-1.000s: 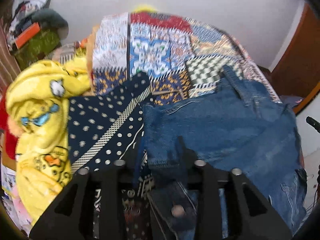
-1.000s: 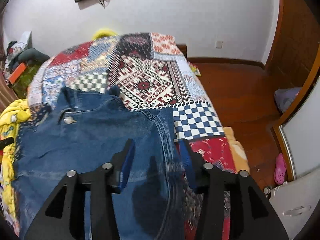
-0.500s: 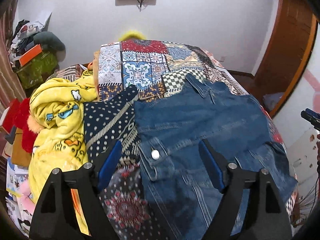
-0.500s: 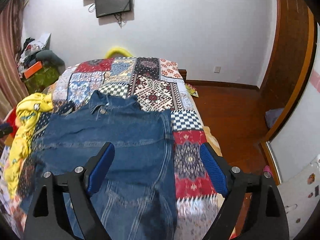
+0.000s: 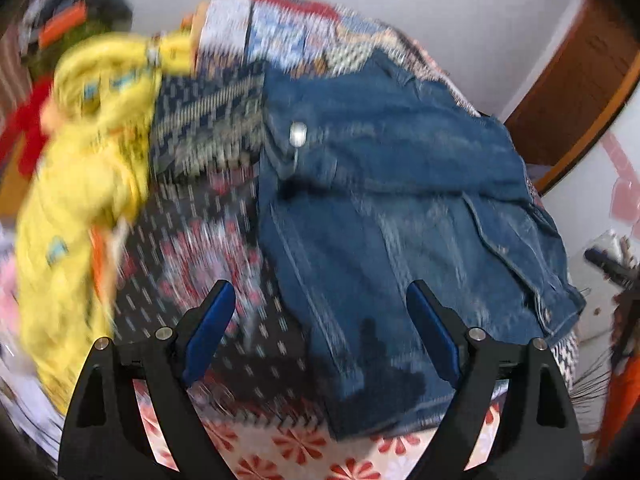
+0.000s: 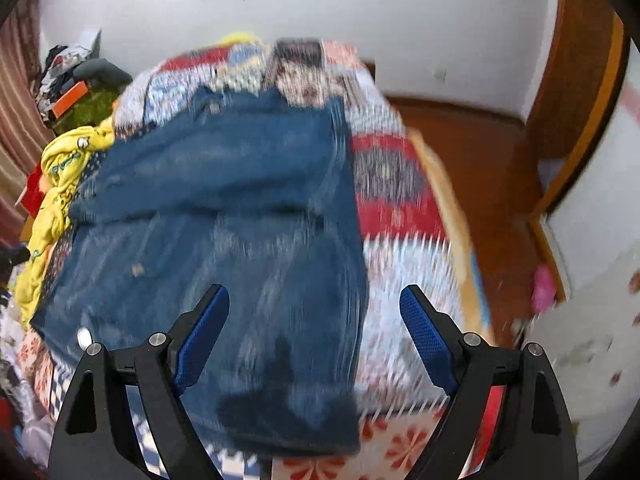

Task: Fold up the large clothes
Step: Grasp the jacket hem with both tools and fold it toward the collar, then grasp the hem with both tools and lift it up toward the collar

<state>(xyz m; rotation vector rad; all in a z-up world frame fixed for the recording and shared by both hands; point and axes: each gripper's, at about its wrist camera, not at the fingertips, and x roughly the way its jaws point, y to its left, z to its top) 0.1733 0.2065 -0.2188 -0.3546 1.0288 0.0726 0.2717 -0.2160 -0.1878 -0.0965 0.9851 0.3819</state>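
Note:
A blue denim garment [image 5: 380,208] lies folded on the patchwork bedspread [image 5: 280,444]; the frames are motion-blurred. My left gripper [image 5: 318,286] hovers over its near left part with the jaws opening, and the pads [image 5: 208,332] press on nothing. In the right wrist view the same denim [image 6: 240,208] reaches to the bed's near edge. My right gripper [image 6: 314,290] stands wide open above its near right corner and holds nothing. The bedspread [image 6: 400,208] shows bare to the right of the denim.
A yellow printed garment [image 5: 80,184] and a navy dotted cloth [image 5: 200,120] lie left of the denim. Clutter [image 6: 80,88] is piled at the back left by the wall. Wooden floor [image 6: 480,152] and a wooden door frame [image 5: 580,80] lie to the right of the bed.
Both grippers have gone from nearly shut on the denim's edge to wide open, letting it go. Both have drawn back toward the bed's near edge; the denim stays flat.

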